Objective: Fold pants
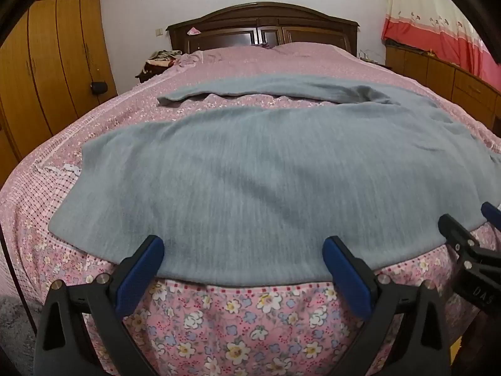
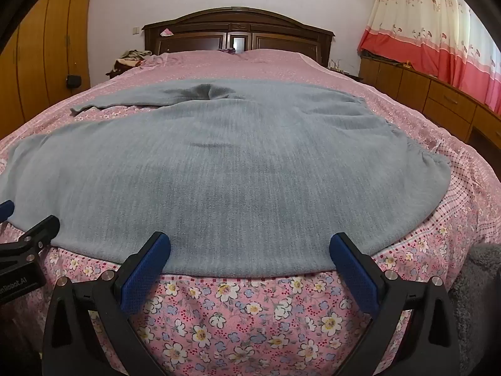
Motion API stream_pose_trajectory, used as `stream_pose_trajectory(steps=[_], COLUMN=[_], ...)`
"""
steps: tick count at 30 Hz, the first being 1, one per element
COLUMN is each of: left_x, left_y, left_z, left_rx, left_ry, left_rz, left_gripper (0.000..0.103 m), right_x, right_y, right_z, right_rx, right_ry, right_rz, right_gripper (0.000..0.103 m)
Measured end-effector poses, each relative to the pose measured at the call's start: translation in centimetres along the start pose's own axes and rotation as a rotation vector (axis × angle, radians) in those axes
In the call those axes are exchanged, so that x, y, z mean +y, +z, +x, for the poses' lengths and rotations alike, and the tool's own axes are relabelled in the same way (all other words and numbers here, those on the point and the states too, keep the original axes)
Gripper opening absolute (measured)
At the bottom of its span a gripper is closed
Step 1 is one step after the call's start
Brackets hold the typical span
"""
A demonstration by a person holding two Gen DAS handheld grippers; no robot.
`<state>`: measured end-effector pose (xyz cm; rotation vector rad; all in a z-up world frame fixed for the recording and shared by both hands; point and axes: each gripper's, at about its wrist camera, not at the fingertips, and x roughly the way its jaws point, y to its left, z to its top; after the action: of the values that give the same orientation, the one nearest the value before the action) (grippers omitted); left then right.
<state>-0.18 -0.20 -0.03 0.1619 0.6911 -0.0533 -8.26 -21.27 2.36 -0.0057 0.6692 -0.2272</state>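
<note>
Currently the grey pants are spread flat on the bed, long axis left-right, near edge just ahead of both grippers. Left gripper & right gripper are held wide apart, nothing gripped; legs lie twd the left, waistband nearer the right.

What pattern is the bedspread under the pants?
Pink floral bedspread, clearest in the right wrist view.

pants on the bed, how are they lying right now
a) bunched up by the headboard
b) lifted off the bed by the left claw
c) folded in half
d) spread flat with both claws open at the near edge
d: the pants lie spread flat on the bed, with the left claw and right claw both open at their near edge.
</note>
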Motion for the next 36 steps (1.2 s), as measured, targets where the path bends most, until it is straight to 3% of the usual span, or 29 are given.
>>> stream_pose_trajectory(steps=[3, 11, 36], left_x=[-0.9, 0.5, 0.2], left_y=[-0.3, 0.2, -0.2], left_z=[-0.4, 0.4, 0.1], left_rx=[-0.022, 0.030, -0.005], left_ry=[0.023, -0.034, -0.003], left_rz=[0.018, -0.035, -0.027], left_gripper=[0.103, 0.103, 0.103], right_x=[0.0, 0.0, -0.2], right_y=[0.0, 0.0, 0.0], right_z=[0.0, 0.0, 0.2], right_rx=[0.002, 0.009, 0.009], right_ry=[-0.001, 0.003, 0.000], right_rz=[-0.001, -0.001, -0.002], right_gripper=[0.103, 0.103, 0.103])
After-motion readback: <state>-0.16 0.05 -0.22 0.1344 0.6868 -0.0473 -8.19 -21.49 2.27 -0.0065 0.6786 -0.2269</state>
